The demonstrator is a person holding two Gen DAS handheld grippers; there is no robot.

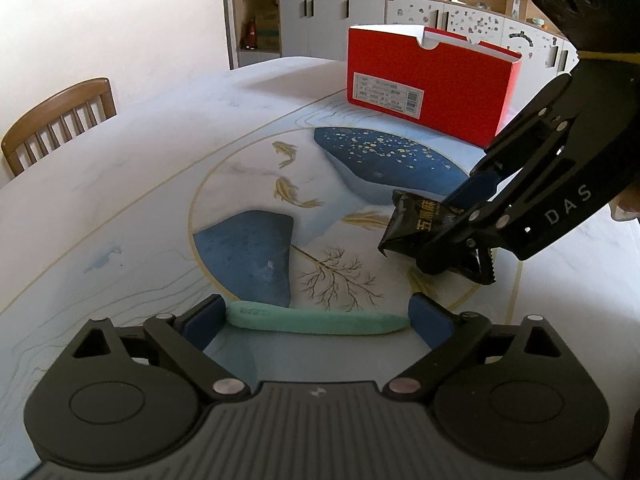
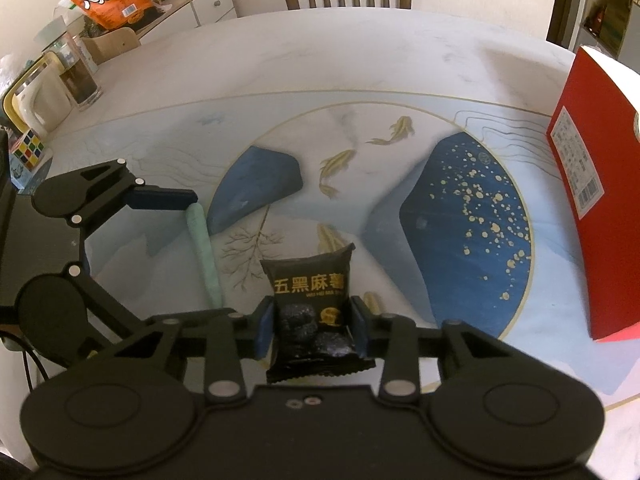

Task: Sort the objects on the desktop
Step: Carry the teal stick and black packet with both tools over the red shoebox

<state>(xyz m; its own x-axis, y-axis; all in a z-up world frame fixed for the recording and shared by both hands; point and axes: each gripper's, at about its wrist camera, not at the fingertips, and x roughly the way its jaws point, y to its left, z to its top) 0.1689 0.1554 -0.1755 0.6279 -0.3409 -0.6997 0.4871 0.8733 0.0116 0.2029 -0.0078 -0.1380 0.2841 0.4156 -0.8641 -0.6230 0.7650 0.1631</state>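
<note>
We see a round table [image 1: 120,200] with a painted top of blue shapes and gold fish. A wooden chair [image 1: 60,120] stands at its far edge. On the table, well beyond both grippers, a red box [image 1: 428,88] stands upright with a white label on its side.

The right gripper [image 2: 312,328] points steeply down at the table. Its blue pads press on both sides of a black snack packet [image 2: 312,308] with gold characters, so it grips the packet. In the left wrist view the packet sits tilted between those jaws, over the painted circle.

The left gripper [image 1: 316,320] has its jaws spread wide. A slim green pen case [image 1: 316,322] lies on the table across the gap between them, one end at the left pad, the other just beside the right pad; we cannot tell whether either pad touches it.

At the table's edge in the right wrist view stand a glass jar [image 2: 80,80] and a small colour cube [image 2: 28,154].
</note>
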